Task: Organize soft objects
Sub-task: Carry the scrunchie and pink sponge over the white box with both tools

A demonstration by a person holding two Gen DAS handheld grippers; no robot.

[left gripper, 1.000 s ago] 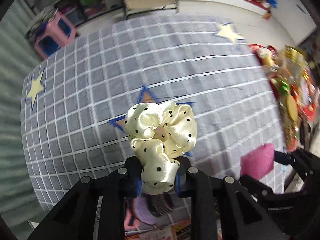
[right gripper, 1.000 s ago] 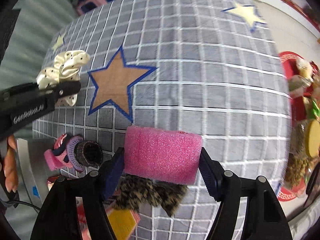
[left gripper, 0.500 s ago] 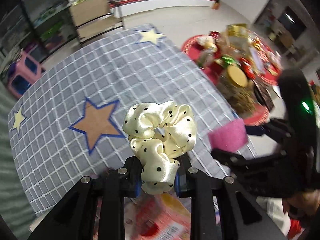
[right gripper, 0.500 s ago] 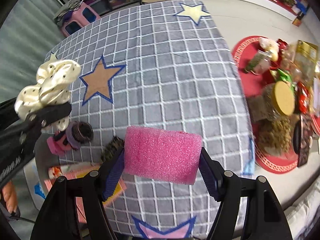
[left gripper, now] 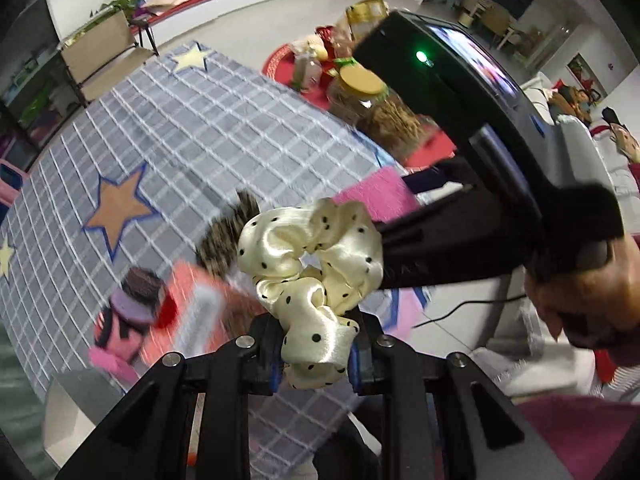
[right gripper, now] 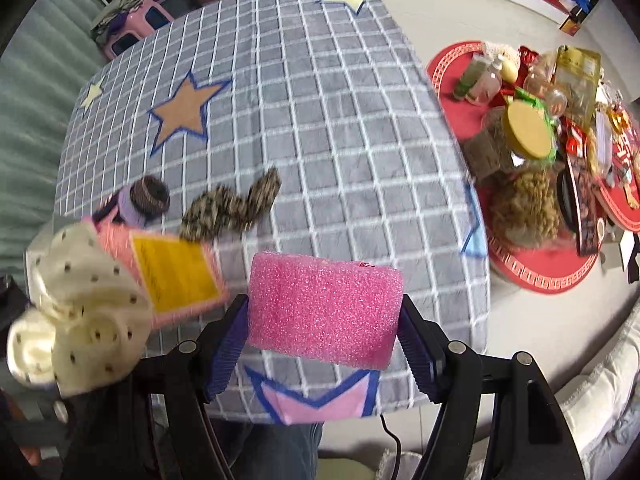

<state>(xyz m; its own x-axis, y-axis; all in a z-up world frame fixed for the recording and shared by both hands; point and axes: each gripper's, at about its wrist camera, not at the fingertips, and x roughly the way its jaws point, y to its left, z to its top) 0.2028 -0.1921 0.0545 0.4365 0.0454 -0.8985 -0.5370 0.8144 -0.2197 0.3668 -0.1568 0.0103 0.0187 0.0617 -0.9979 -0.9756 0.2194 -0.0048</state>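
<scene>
Both hands lifted clear — loads still held

The left claw (left gripper: 316, 354) stays pinched on the cream scrunchie (left gripper: 310, 264); the right claw (right gripper: 322, 344) clamps the pink sponge (right gripper: 324, 314). Both now ride higher above the desk (right gripper: 320, 120) — likely carrying them toward sorting.

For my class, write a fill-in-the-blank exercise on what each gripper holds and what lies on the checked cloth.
1. The left gripper is shut on a cream scrunchie with black ____.
2. The right gripper clamps a sponge whose colour is ____.
3. On the grey checked cloth, the largest star is brown with a ____ outline.
4. The leopard-print scrunchie lies on the cloth, held by ____ gripper.

Missing words: dots; pink; blue; neither
</scene>
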